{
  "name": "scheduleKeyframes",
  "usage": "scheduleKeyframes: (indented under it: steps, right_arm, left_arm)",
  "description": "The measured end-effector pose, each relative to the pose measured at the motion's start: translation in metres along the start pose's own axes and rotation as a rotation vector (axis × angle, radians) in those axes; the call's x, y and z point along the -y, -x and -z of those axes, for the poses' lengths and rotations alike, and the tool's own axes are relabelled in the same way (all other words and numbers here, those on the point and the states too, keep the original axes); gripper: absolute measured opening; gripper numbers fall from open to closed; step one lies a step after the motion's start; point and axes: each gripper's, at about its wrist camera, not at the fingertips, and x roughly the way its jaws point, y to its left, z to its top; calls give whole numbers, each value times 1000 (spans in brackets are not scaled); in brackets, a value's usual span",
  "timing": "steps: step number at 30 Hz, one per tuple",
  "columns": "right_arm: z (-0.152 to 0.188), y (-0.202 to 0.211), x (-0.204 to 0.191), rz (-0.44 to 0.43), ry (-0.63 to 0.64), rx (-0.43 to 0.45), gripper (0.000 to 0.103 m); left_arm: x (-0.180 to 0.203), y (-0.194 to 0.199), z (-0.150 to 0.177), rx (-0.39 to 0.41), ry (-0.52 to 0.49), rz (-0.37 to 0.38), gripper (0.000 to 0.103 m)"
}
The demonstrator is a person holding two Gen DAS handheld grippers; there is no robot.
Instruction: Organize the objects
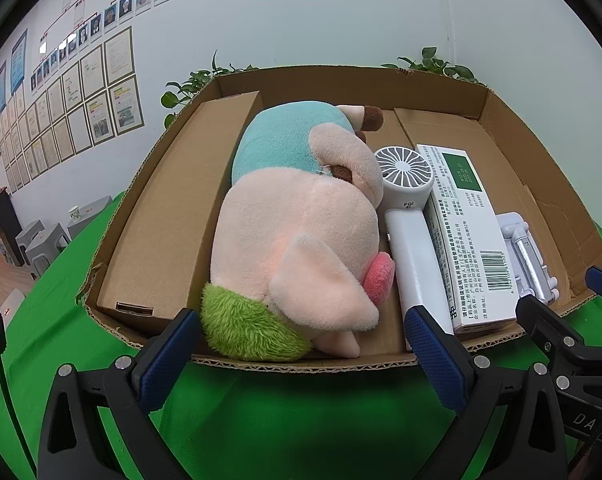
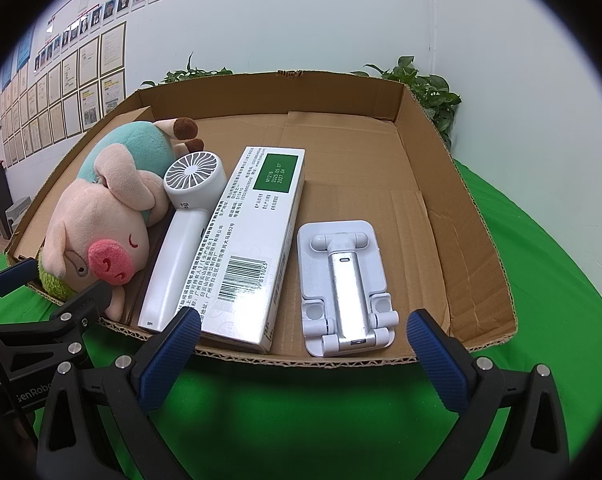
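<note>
Currently both claws hover just off the near edge of the cardboard tray [image 2: 453, 216], which sits on the green-covered surface [image 2: 301, 408]. Left claw [image 1: 301, 344]: jaws spread wide, holding nothing, lined up with the plush pig. Right claw [image 2: 303, 344]: jaws likewise spread, empty, lined up with the phone stand.

Tray contents, left to right:
- Folded cardboard flap [image 1: 173, 216] lying along the tray's left edge.
- Plush pig [image 2: 101, 216] on its side, green tuft and snout toward the near edge, touching the fan.
- White handheld fan [image 2: 181, 236], head toward the far edge, handle reaching the near edge, pressed against the box.
- Long white medicine box [image 2: 245, 248], barcode end near, lying parallel to the fan.
- Folded white phone stand [image 2: 345, 284] just beside the box, at the near edge.
- Right part of the tray floor bare, out to the right wall.

Judgement: four items sit side by side in a tidy row inside the tray, and no loose object shows on the surface outside it. Sorting looks close to finished; at most a small straightening, or an item out of view, is left.
</note>
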Motion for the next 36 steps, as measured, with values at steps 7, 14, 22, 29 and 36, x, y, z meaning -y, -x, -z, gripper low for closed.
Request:
scheduleKeyframes:
  steps: [7, 14, 22, 29, 36]
  right_arm:
    - [0, 0, 0, -2, -1, 1, 102]
    - [-1, 0, 0, -6, -1, 1, 102]
    - [-1, 0, 1, -6, -1, 2, 102]
    - [-1, 0, 1, -7, 0, 1, 102]
    - [-1, -1, 1, -7, 1, 1, 102]
  left_arm:
    - [0, 0, -1, -2, 0, 7, 103]
    - [1, -1, -1, -3, -2, 5, 103]
    - [2, -1, -1, -3, -2, 5, 103]
    - [2, -1, -1, -3, -1, 4, 103]
    - [1, -2, -1, -6, 0, 7, 103]
